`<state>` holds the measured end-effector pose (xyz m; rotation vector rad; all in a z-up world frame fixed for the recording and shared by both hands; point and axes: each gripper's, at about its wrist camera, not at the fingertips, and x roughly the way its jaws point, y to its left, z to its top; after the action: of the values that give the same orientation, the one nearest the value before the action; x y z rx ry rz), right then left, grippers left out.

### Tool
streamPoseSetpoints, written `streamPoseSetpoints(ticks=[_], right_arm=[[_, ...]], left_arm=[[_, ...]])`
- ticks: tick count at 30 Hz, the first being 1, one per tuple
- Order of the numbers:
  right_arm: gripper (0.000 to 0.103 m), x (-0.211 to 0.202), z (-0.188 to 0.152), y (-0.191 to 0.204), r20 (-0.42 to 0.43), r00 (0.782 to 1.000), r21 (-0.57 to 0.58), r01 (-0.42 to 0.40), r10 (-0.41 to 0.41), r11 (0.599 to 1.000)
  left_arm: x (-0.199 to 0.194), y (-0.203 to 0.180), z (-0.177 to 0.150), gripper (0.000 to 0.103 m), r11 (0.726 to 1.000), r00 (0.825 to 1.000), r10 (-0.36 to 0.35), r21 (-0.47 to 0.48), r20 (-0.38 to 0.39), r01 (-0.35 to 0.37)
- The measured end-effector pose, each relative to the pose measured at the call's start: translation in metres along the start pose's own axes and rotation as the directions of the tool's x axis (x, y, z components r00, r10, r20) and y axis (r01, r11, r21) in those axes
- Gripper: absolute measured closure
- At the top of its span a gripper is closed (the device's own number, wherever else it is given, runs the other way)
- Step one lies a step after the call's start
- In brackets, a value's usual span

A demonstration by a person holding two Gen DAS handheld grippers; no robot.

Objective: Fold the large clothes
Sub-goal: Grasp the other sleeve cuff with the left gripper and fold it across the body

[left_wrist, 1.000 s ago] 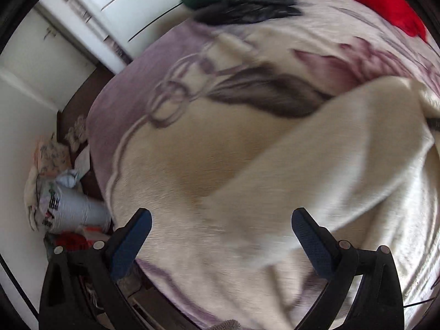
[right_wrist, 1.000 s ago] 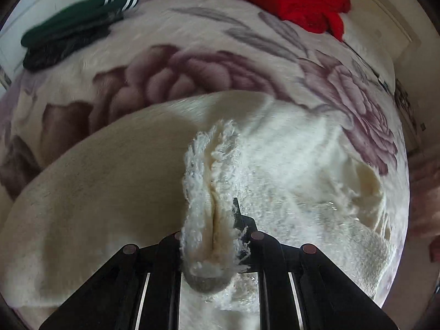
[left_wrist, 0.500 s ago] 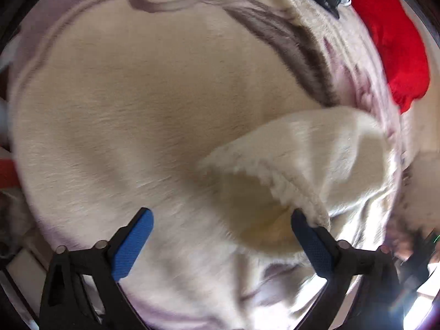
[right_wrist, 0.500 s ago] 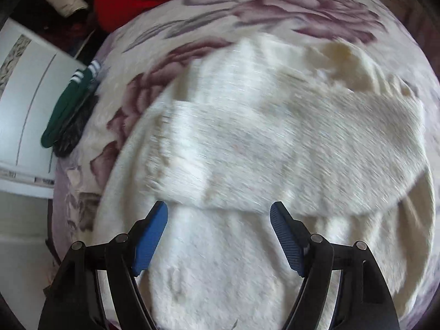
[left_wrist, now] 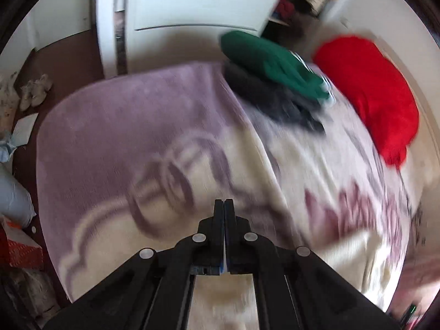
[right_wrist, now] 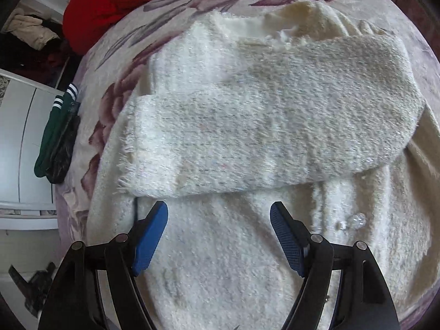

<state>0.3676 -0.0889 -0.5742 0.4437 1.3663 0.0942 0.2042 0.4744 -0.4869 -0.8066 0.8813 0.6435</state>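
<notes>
Flowered bed blanket (left_wrist: 115, 143) spreads ahead of the clenched, empty left hand-held gripper (left_wrist: 224, 206). White fluffy sweater (right_wrist: 247, 247) lies under the released right hand-held gripper (right_wrist: 218, 211), sleeve (right_wrist: 261, 126) folded across just beyond.

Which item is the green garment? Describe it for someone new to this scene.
On the floral blanket, look at the edge nearest the white wardrobe. The green garment lies folded atop a black one; white stripes at one end distinguish it from the red pile.
</notes>
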Motion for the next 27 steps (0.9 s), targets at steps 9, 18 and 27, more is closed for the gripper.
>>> streamPoseSetpoints(ticks=[9,18,27], right_arm=[[0.024,0.015,0.030,0.046,0.015,0.998,0.005,-0.056,0.056,0.998],[0.024,0.024,0.031,0.055,-0.007,0.999,-0.039,0.039,-0.039,0.998],[0.024,0.011,0.031,0.042,0.035,0.998,0.004,0.050,-0.051,0.999]], left_arm=[[0.001,0.029,-0.077,0.027,0.889,0.868,-0.411,-0.334,-0.279,0.313],[0.051,-0.005,-0.181,0.028,0.808,0.797,-0.483,-0.536,-0.362,0.246],[0.053,-0.036,-0.085,0.093,0.908,0.970,-0.204,-0.396,-0.133,0.136]])
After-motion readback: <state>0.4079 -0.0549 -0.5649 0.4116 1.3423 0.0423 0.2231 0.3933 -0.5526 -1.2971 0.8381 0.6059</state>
